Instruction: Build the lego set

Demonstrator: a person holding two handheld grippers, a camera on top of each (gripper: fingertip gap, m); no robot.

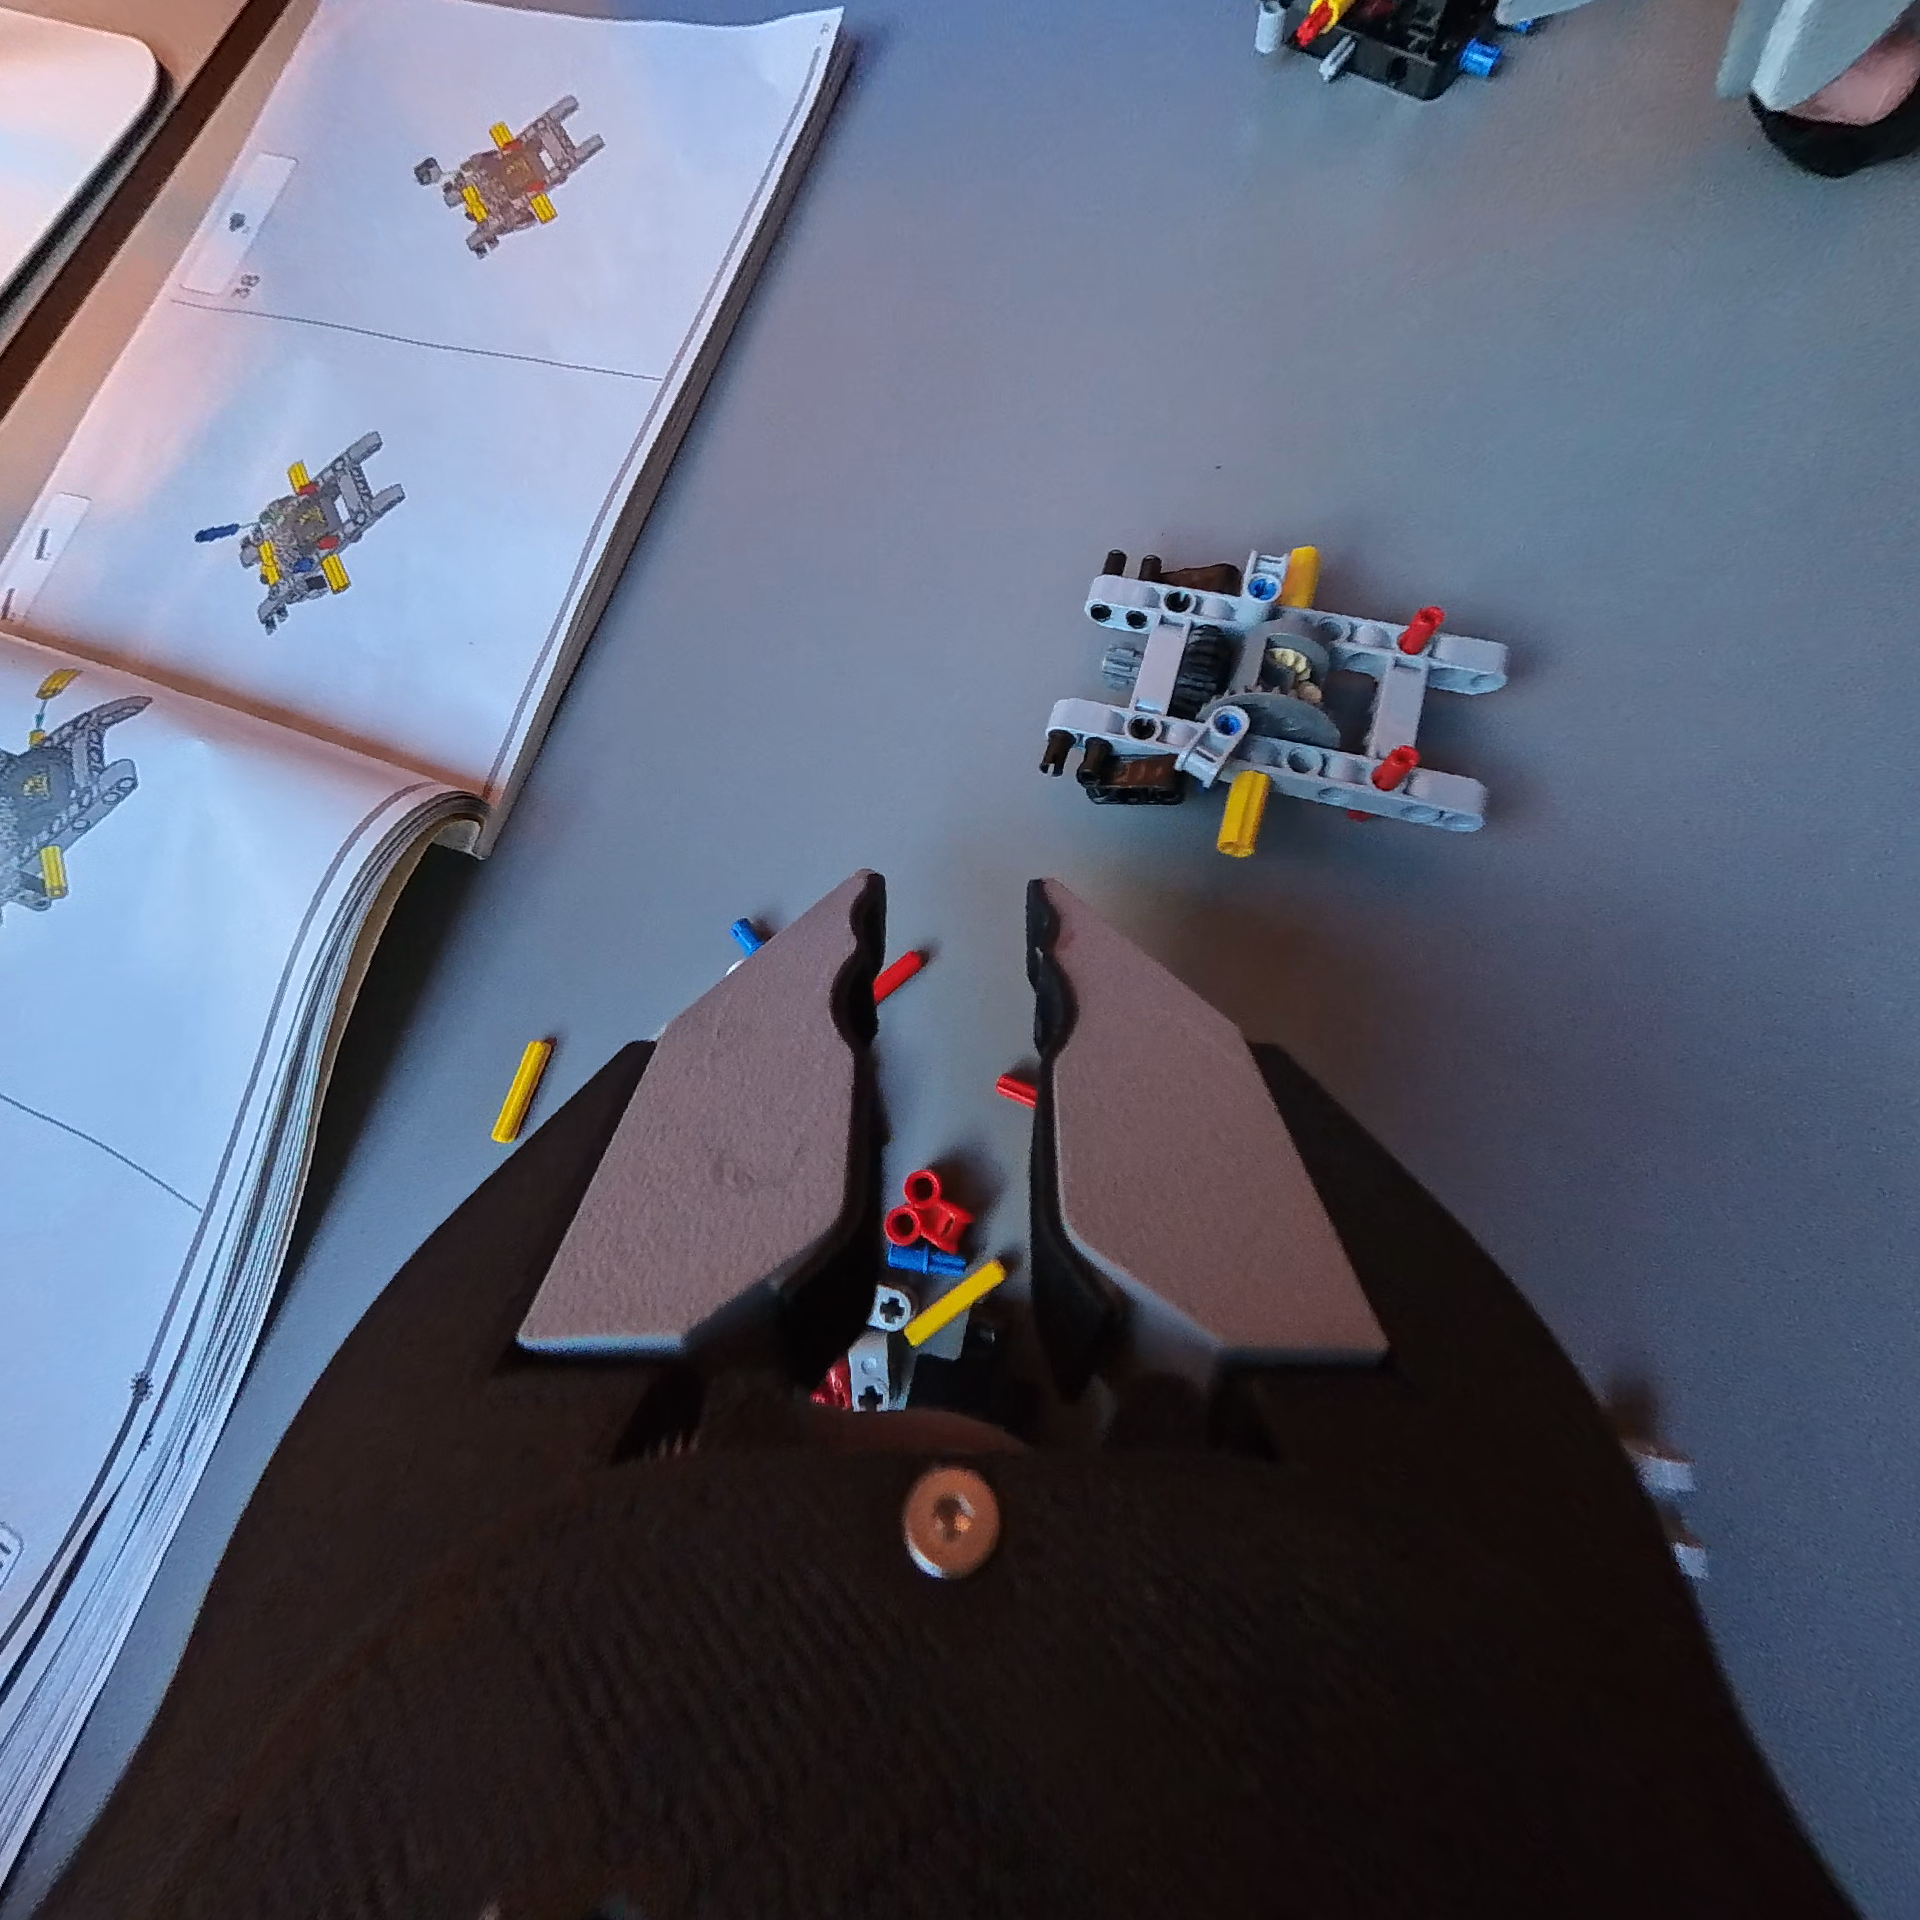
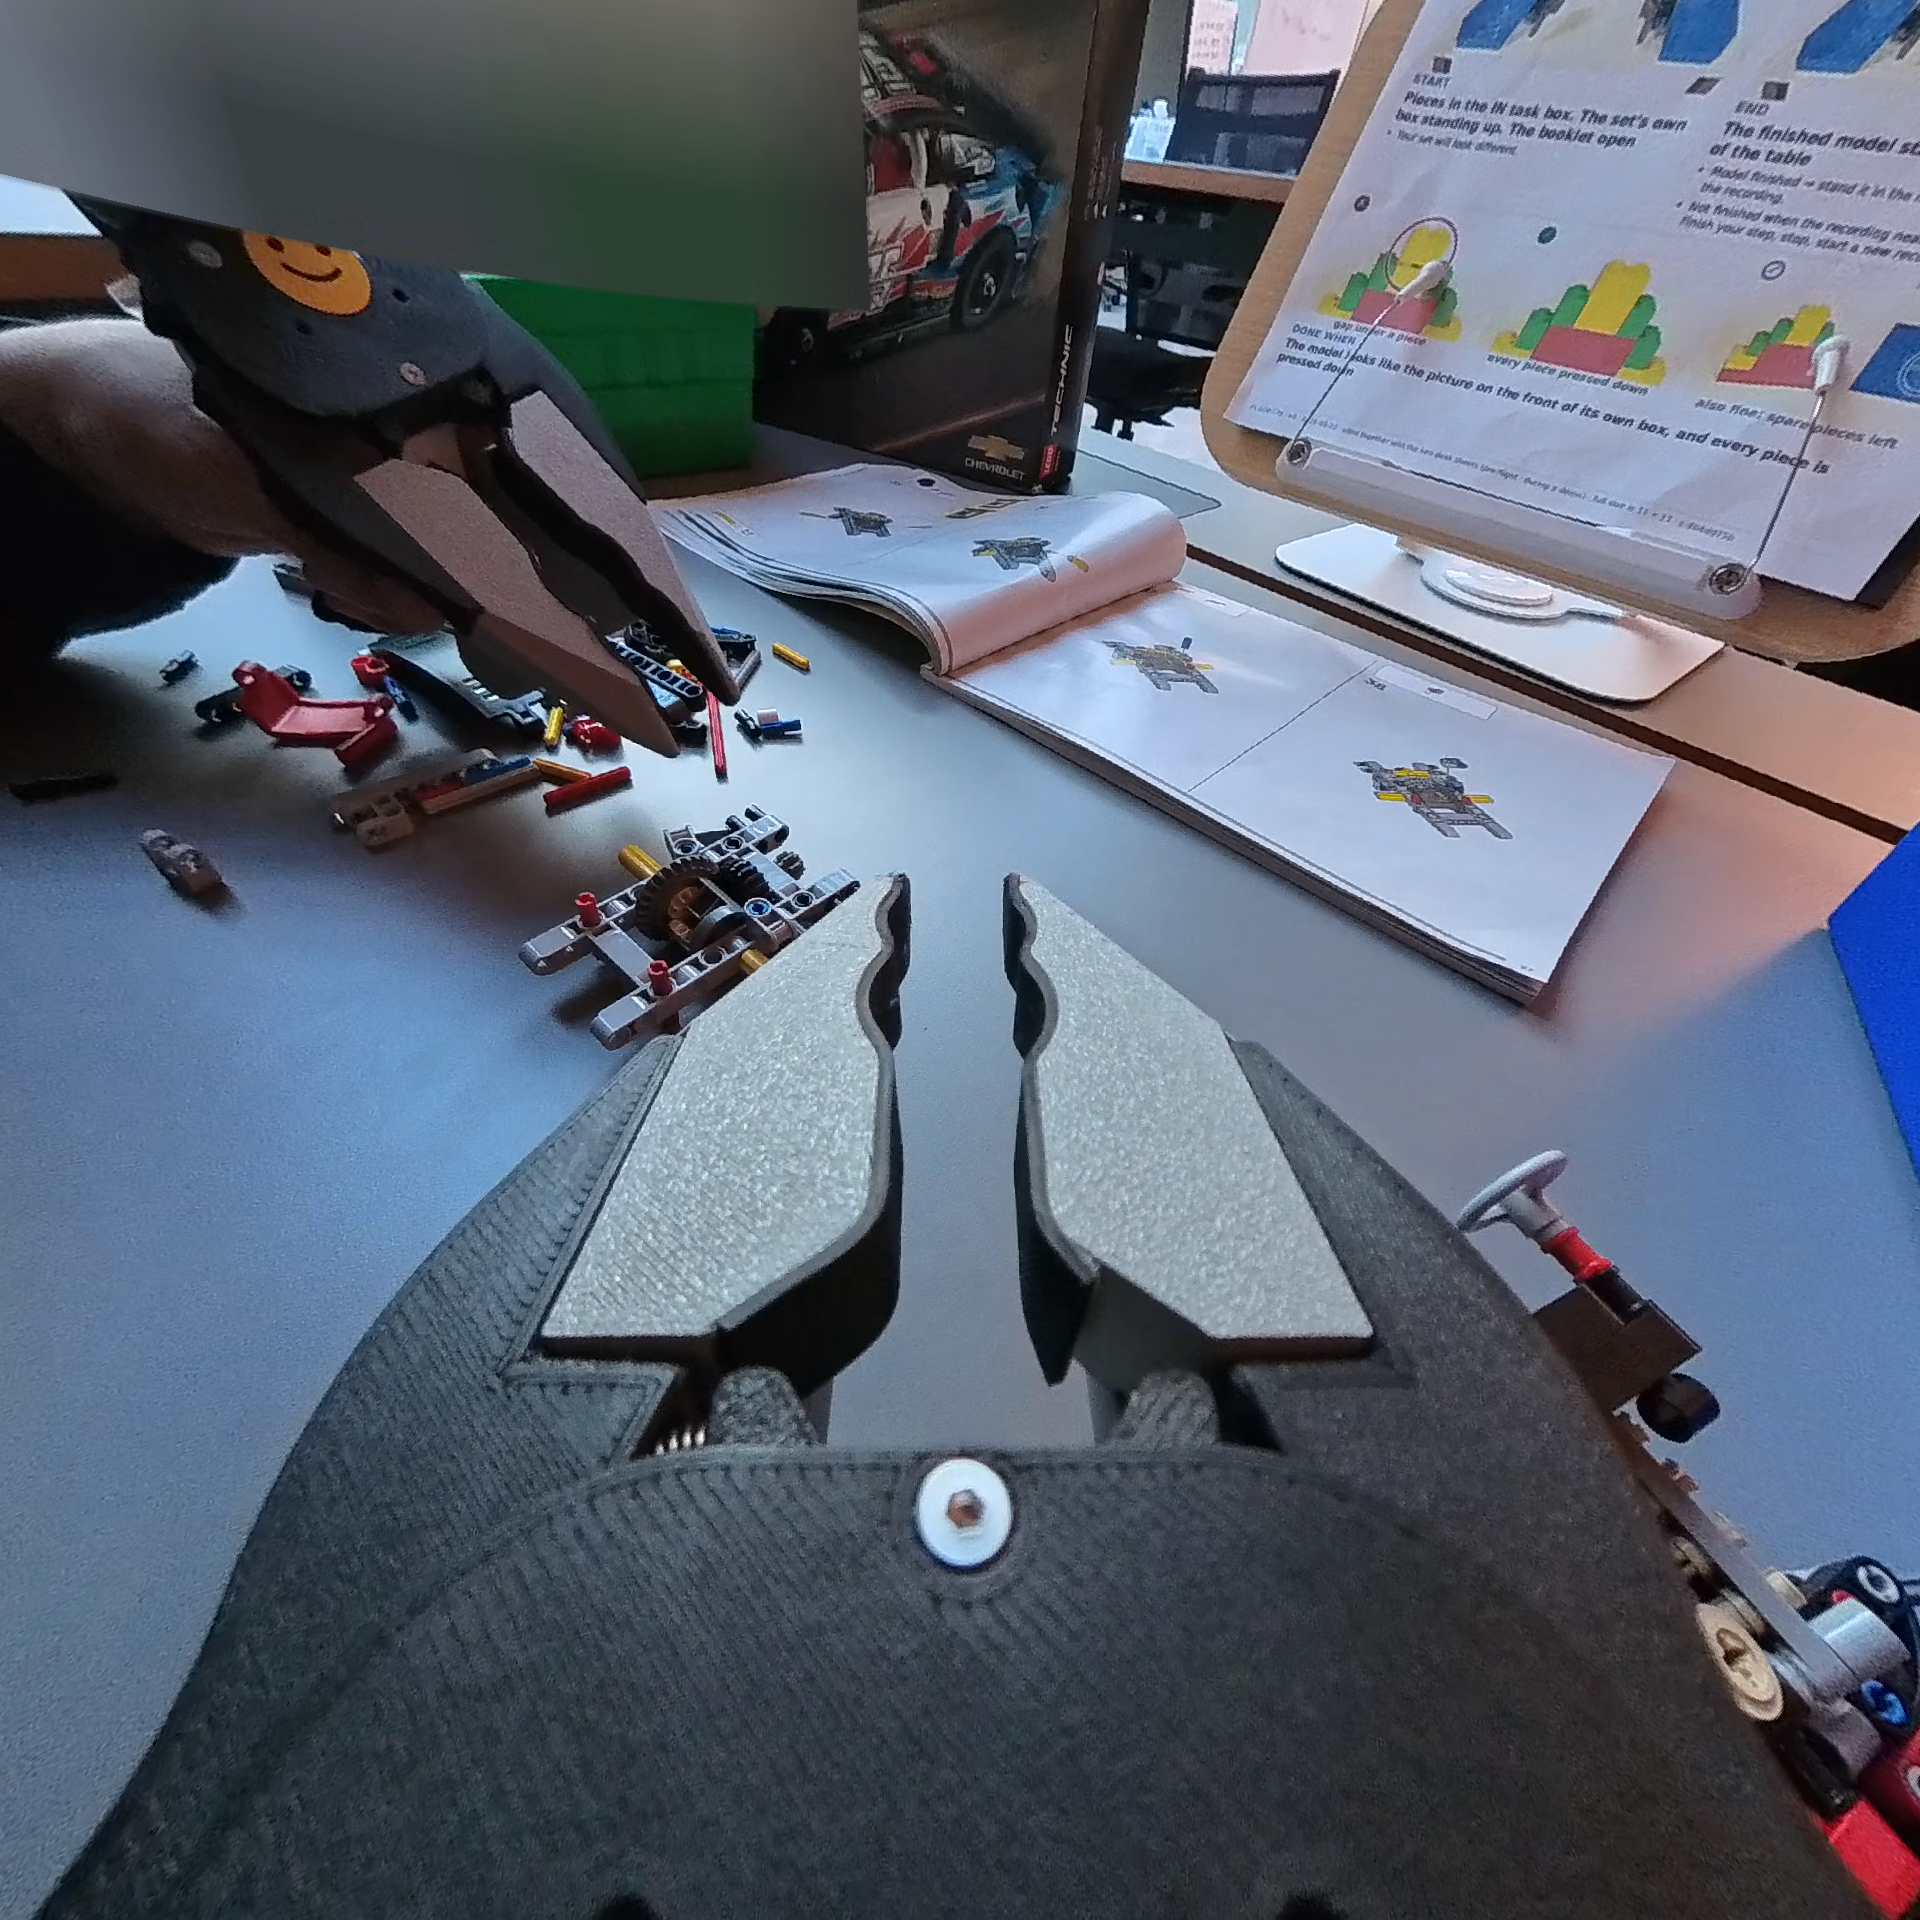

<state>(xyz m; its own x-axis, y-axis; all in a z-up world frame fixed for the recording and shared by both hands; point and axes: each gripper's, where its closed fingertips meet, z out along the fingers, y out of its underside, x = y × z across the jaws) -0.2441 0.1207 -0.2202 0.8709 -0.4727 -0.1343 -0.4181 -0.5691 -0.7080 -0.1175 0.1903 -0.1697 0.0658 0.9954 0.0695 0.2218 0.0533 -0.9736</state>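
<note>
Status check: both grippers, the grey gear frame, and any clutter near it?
Left gripper open, empty, over loose pins. Right gripper open, empty, beside grey gear frame. Frame flat on table, untouched. Open booklet nearby.

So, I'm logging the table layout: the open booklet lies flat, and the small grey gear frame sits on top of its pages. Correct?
Not quite. The booklet lies open and flat, but the grey gear frame sits on the bare table beside it, clear of the pages. The left wrist view shows this.
</note>
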